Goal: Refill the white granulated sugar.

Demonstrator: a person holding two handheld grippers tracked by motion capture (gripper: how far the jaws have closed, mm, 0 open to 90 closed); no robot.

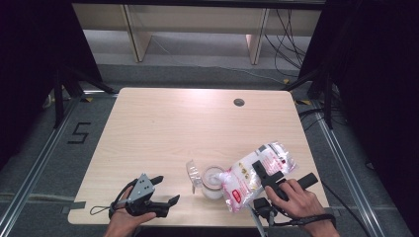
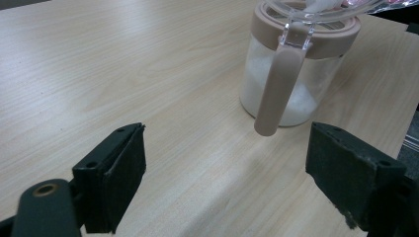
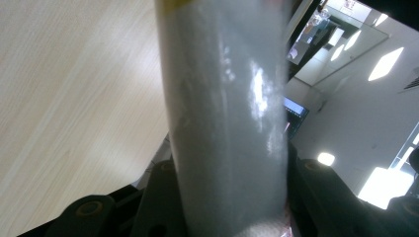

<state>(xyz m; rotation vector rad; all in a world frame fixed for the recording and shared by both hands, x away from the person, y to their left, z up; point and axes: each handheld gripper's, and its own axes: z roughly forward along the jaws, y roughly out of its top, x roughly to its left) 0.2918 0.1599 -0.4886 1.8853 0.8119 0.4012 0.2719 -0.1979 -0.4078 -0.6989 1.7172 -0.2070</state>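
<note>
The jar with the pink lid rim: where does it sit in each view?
High view: jar at bottom centre, under the tilted bag.
Left gripper view: jar at upper right, beyond the open tool.
Right gripper view: I cannot make it out; the bag takes up the middle.
Shared landmark: the wooden table.

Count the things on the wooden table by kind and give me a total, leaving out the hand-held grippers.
Clear glass jars with a pinkish-beige collar and flip lid, partly filled with white granules: 1
Clear plastic bags of white granules with red print, tipped over the jar: 1
Total: 2
</note>
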